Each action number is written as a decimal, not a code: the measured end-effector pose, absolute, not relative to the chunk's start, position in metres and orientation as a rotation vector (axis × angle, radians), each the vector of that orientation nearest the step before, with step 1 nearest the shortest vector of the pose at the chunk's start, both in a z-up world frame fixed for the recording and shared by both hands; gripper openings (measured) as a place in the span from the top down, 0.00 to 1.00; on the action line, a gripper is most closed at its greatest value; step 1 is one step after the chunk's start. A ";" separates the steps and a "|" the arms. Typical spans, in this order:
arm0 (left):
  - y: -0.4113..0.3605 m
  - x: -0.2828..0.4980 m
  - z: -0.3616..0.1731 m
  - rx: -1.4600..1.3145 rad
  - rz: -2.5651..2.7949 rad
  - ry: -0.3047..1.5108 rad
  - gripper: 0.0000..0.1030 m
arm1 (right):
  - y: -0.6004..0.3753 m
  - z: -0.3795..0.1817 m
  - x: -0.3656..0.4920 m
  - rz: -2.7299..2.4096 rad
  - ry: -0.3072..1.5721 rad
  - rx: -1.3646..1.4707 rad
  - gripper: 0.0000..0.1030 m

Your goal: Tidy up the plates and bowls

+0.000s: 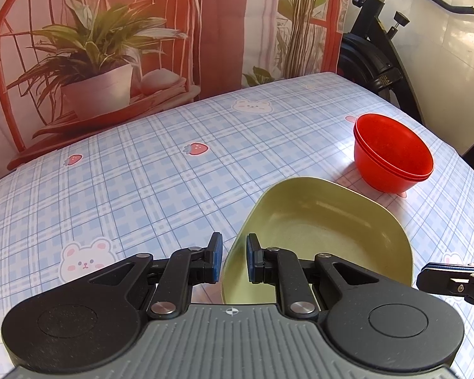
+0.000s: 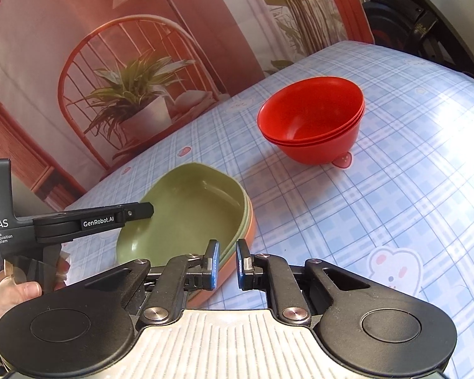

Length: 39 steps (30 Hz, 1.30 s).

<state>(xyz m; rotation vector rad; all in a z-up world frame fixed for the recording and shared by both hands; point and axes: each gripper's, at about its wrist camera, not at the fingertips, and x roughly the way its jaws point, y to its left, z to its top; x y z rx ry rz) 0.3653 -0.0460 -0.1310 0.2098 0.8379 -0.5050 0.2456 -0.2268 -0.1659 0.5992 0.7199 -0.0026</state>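
Note:
A stack of green plates (image 1: 319, 240) sits on the checked tablecloth; in the right wrist view the green plates (image 2: 186, 211) rest on an orange plate (image 2: 246, 237) at the bottom. Stacked red bowls (image 1: 391, 151) stand beyond them, also in the right wrist view (image 2: 312, 120). My left gripper (image 1: 233, 257) is open, its jaws straddling the near-left rim of the top green plate without closing on it. My right gripper (image 2: 227, 263) is open, its jaws astride the stack's right rim.
The table (image 1: 142, 173) carries a blue plaid cloth with bears and strawberries. A printed backdrop with a chair and plant hangs behind. An exercise bike (image 1: 382, 53) stands past the far right corner. A hand (image 2: 12, 287) holds the left gripper.

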 end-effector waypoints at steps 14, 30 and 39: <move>-0.094 0.367 -0.098 0.056 -0.626 0.766 0.84 | -0.288 -0.150 0.252 -0.153 0.567 0.485 0.79; -0.187 0.408 -0.144 0.072 -0.697 0.889 0.73 | -0.355 -0.193 0.293 -0.210 0.539 0.609 0.75; -0.203 0.416 -0.161 0.072 -0.691 0.940 0.74 | -0.352 -0.202 0.298 -0.189 0.522 0.664 0.78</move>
